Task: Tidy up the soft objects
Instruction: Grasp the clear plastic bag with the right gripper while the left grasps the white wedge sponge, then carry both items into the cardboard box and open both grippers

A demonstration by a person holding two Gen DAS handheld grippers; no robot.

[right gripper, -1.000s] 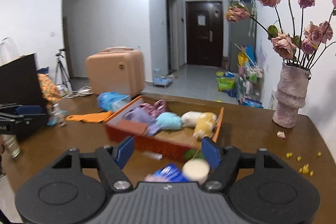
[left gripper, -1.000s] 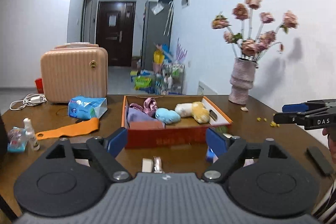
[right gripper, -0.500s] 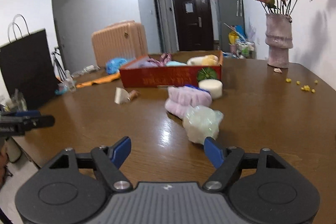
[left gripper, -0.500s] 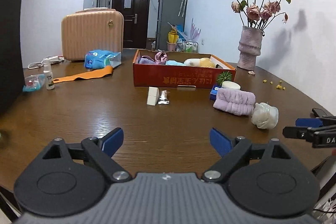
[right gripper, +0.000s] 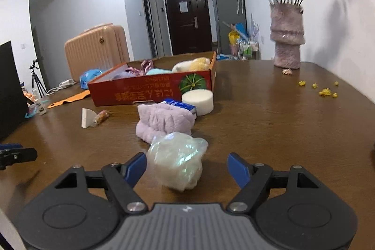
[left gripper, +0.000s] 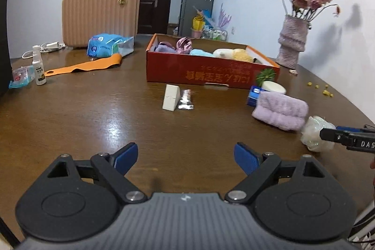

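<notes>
Right gripper, jaws spread wide and gripping nothing, straddles a plastic-wrapped white bundle lying on the wooden table between its fingers, nearer the left finger; whether it touches either finger cannot be told. At 12 o'clock just beyond lies a folded lilac towel, then a white sponge disc and the red cardboard box holding soft items. Left gripper, equally wide and empty, hangs over bare table; the towel lies at its 2 o'clock.
</notes>
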